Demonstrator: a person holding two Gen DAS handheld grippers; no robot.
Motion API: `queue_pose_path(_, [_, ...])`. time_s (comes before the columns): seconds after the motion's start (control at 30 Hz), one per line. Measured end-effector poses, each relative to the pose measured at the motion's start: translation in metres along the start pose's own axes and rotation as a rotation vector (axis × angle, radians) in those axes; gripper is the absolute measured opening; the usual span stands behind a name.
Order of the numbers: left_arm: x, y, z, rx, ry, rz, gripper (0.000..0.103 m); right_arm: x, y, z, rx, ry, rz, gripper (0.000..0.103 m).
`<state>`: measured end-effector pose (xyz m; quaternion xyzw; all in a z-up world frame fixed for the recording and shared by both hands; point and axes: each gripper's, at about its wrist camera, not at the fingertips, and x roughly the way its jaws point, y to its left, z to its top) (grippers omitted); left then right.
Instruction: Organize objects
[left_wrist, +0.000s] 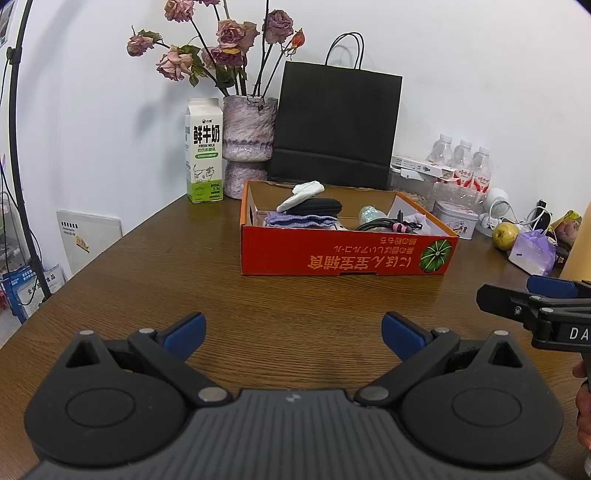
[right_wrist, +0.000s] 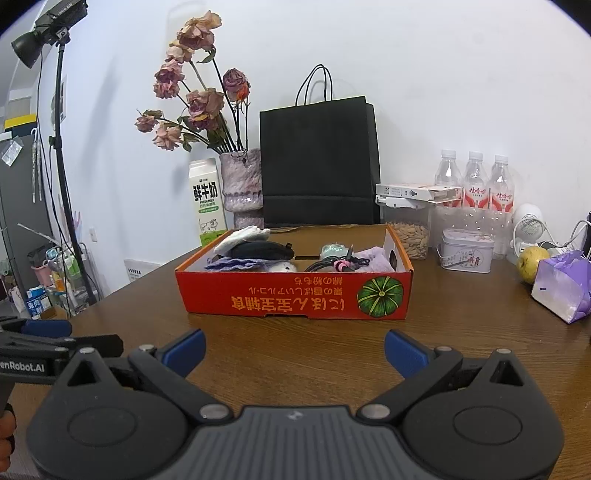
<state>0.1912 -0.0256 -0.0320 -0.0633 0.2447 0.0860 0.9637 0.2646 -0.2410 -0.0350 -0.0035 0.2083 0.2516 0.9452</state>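
both grippers hover over the bare wooden counter (left_wrist: 295, 295), left gripper (left_wrist: 293, 334) and right gripper (right_wrist: 294, 350) with fingers spread wide, holding nothing. the orange cardboard box (right_wrist: 295, 291) sits ahead, holding a black pouch (right_wrist: 264, 250), lilac knit cloth (right_wrist: 236, 263) and what looks like tangled cable (right_wrist: 332, 263). approach soft items from above, pinching the folds.

Back wall: a black paper bag with cord handles (right_wrist: 319, 162) is stood upright against it.
Vase: a mottled purple ceramic vase (right_wrist: 242, 184) with dried pink roses (right_wrist: 195, 92) is placed just left of the bag.
Carton: a white and green milk carton (left_wrist: 204, 151) is set beside the vase.
Right side: three clear water bottles (right_wrist: 474, 182), a pale round tin (right_wrist: 467, 249) and a yellow-green pear (right_wrist: 532, 258) are seen.
Surface: a brown wooden table (right_wrist: 332, 354).
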Motion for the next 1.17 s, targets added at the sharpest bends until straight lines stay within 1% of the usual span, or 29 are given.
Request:
queue_pose_path(1.07, [0.0030, 0.0005, -0.0001, 0.005, 0.007, 0.011, 0.103, 0.0016, -0.0006, -0.0050, -0.001, 0.006, -0.001, 0.103])
queue_pose_path(1.17, [0.0030, 0.0004, -0.0003, 0.009, 0.006, -0.007, 0.103, 0.0016, -0.0003, -0.0049, -0.001, 0.005, -0.001, 0.103])
